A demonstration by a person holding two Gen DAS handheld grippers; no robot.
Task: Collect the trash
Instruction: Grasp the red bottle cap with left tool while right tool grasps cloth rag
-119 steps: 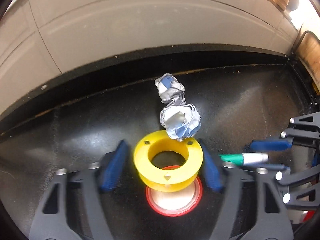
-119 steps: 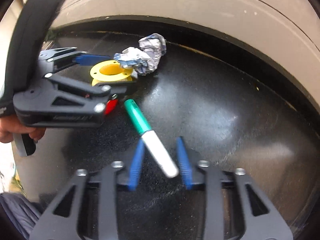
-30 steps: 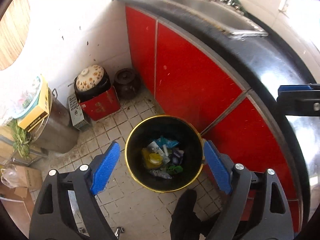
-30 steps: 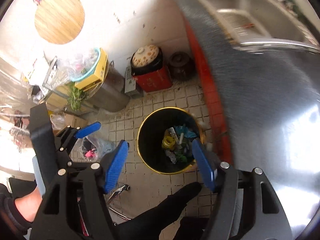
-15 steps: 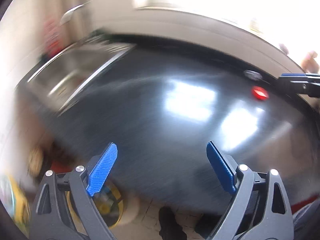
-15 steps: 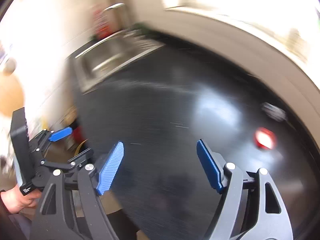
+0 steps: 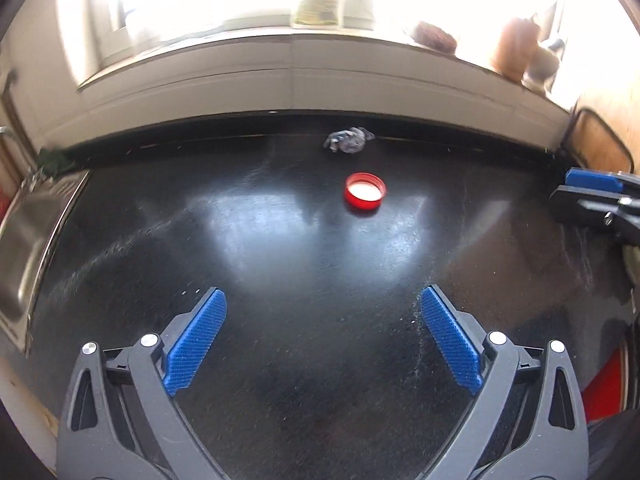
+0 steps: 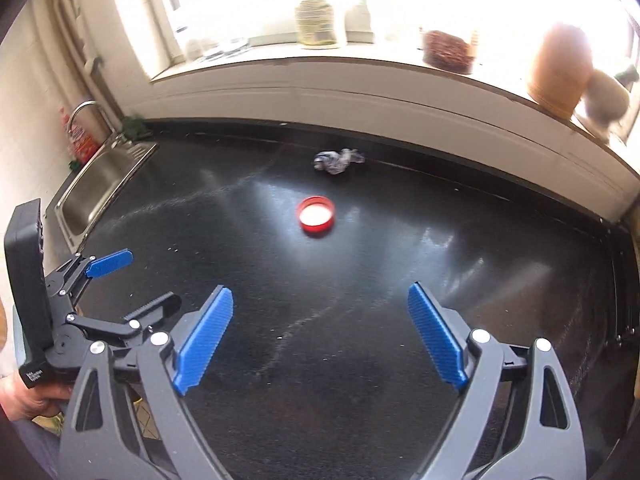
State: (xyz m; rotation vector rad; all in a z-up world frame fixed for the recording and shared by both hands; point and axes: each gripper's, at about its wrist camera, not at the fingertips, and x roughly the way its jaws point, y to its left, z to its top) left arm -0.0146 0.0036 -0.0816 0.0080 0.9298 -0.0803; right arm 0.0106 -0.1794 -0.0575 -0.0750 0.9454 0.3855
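Left wrist view: black speckled desk, glossy, with window glare across its middle. Two pieces of trash lie on it. One is a red cap, round, lying open side up with a pale inside, toward the far half of the desk. The other is a crumpled foil wad, grey-white with blue flecks, at the back edge just under the pale wall ledge. The two sit near each other but apart, the wad behind the cap.

Left gripper: blue fingers spread wide and opening further, nothing between them, hovering above bare desk on the near side, well short of the cap.

Right wrist view: right gripper likewise wide and opening, empty, above the near desk. The cap lies ahead of it and the wad beyond. The left gripper shows at lower left, held by a hand.

Edges: steel sink sunk into the desk's left end, with a tap behind it; raised wall at the back; windowsill above with several jars and bottles, blurred. Broad open desk between fingers and trash.

Count: one cap, one wad, two grippers, one sink.
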